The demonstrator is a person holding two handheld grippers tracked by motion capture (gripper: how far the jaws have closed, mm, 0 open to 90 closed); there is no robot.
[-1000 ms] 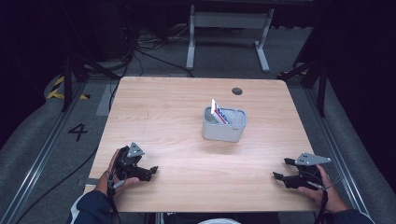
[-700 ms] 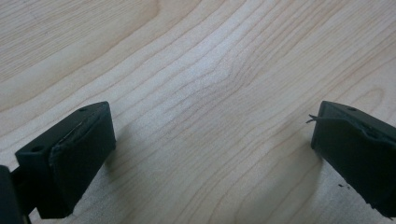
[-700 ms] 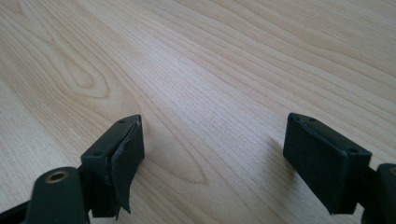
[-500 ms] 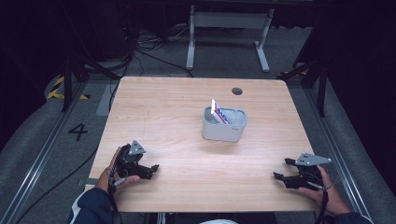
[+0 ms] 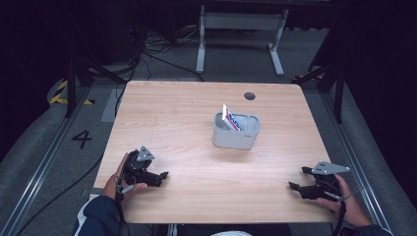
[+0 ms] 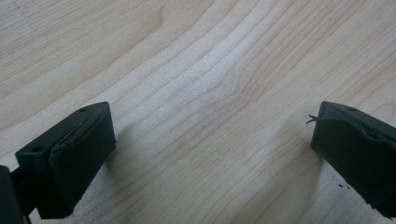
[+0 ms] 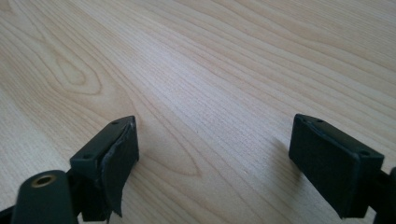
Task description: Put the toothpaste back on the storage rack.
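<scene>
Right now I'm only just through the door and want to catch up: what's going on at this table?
A person sits at the light wooden table with a black two-jaw left gripper and right gripper resting near its front edge. Both have their jaws open with nothing between them; the right gripper's jaws have just been opening wider. Farther back stands a small grey rectangular bin with a white printed packet sticking out, untouched.

Pale wooden table, grey tub right of centre, apparently holding a card
</scene>
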